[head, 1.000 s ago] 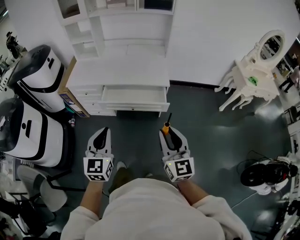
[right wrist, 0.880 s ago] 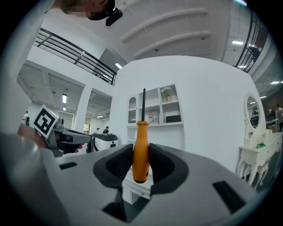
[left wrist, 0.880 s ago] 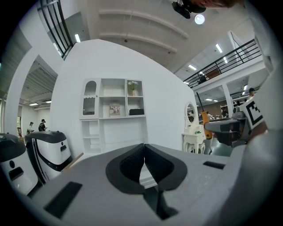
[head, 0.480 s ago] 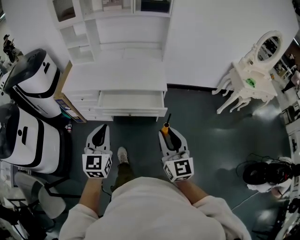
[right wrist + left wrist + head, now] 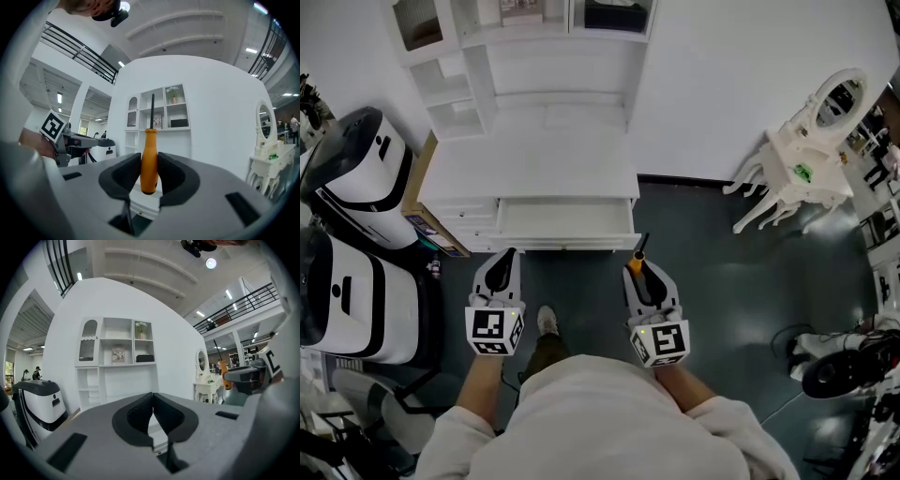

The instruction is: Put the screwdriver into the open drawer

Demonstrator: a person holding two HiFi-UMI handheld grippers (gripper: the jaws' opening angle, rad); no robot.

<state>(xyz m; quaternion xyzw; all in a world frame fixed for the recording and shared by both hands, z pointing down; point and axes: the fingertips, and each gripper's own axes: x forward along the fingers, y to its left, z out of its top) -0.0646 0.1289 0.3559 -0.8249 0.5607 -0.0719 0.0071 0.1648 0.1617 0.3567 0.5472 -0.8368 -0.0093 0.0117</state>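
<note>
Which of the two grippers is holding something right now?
The right gripper: its jaws clamp the orange-handled screwdriver, whose black metal shaft points upward. The left gripper is closed, with nothing between its jaws.

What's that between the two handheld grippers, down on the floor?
In the head view, only the person's white shoe on the dark floor lies between the left gripper and the right gripper.
</note>
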